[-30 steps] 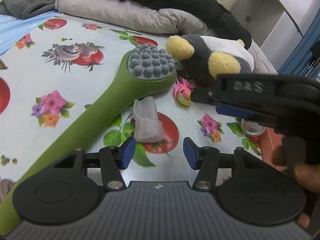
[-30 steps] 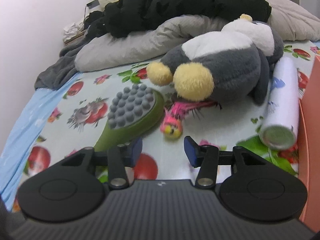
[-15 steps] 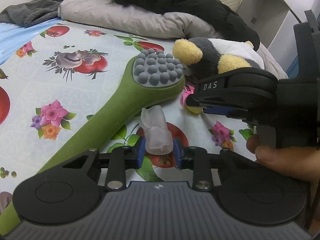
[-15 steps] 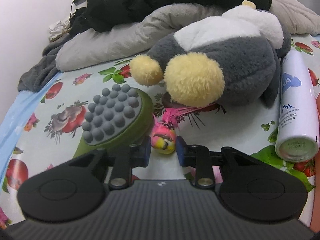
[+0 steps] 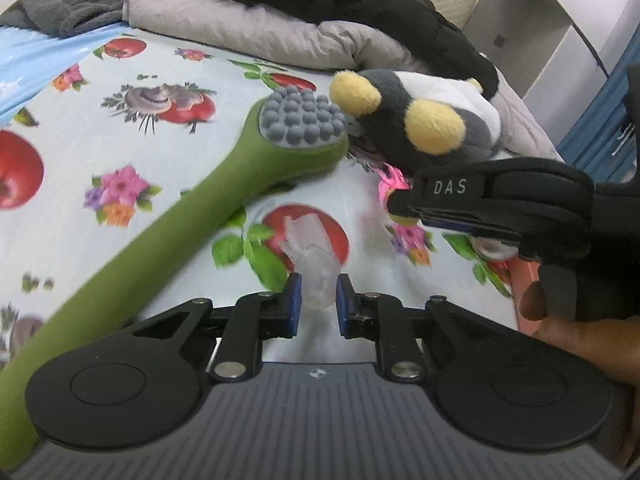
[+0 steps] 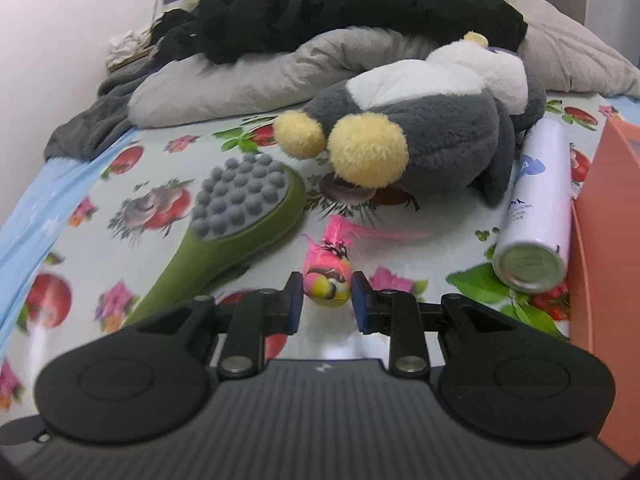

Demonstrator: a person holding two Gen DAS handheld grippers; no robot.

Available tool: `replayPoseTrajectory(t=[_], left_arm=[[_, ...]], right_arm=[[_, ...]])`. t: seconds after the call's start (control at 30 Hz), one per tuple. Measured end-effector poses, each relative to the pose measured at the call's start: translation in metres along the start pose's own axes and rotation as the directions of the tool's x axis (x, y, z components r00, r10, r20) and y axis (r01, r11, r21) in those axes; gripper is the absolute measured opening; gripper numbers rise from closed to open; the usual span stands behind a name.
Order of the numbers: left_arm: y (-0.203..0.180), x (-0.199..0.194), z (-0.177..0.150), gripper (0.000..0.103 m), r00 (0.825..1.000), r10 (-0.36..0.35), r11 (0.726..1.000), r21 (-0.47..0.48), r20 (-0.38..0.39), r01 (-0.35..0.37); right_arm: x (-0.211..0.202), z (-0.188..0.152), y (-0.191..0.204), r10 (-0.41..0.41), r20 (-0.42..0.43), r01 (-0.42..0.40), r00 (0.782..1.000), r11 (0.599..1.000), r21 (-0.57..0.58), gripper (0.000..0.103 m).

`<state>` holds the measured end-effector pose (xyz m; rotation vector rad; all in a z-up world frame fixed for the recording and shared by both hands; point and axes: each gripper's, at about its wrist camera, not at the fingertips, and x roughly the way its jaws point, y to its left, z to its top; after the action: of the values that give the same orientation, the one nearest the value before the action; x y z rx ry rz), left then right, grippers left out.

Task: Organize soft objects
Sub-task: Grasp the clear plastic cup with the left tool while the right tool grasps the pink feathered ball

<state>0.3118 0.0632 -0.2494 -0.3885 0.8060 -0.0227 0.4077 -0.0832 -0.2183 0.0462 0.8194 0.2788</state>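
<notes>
My left gripper (image 5: 317,300) is shut on a small translucent soft toy (image 5: 312,256) and holds it just above the flowered sheet. My right gripper (image 6: 327,298) is shut on a small pink and yellow bird toy (image 6: 328,276) with pink feathers. The right gripper also shows in the left wrist view (image 5: 404,208), side on. A grey, white and yellow plush penguin (image 6: 420,140) lies behind the bird toy; it also shows in the left wrist view (image 5: 424,128).
A green massage brush with grey nubs (image 5: 224,200) lies diagonally on the sheet, also in the right wrist view (image 6: 240,216). A white spray can (image 6: 536,208) lies beside an orange box (image 6: 608,240) at the right. Pillows and black clothing (image 6: 340,16) pile at the back.
Both grippers closed on their toys from open a second ago. Since then both have drawn back slightly, lifting the translucent toy and the bird toy off the sheet.
</notes>
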Motion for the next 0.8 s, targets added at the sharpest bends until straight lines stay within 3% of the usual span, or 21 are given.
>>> replayPoseTrajectory(t=[0.43,0.8], left_arm=[[0.007,-0.082,-0.054,0.021,0.998,-0.019,0.998,-0.065,-0.053,0.016],[0.004,-0.131,-0.091,0.022,0.995,0.003,0.999,-0.037,-0.099,-0.006]], right_arm=[[-0.079,-0.042,0.017,0.026,-0.006,-0.026,1.000,0.991,-0.128,0.029],[-0.144,-0.109,0.021,0.042,-0.099,-0.063,0.994,0.974,-0.216,0.029]])
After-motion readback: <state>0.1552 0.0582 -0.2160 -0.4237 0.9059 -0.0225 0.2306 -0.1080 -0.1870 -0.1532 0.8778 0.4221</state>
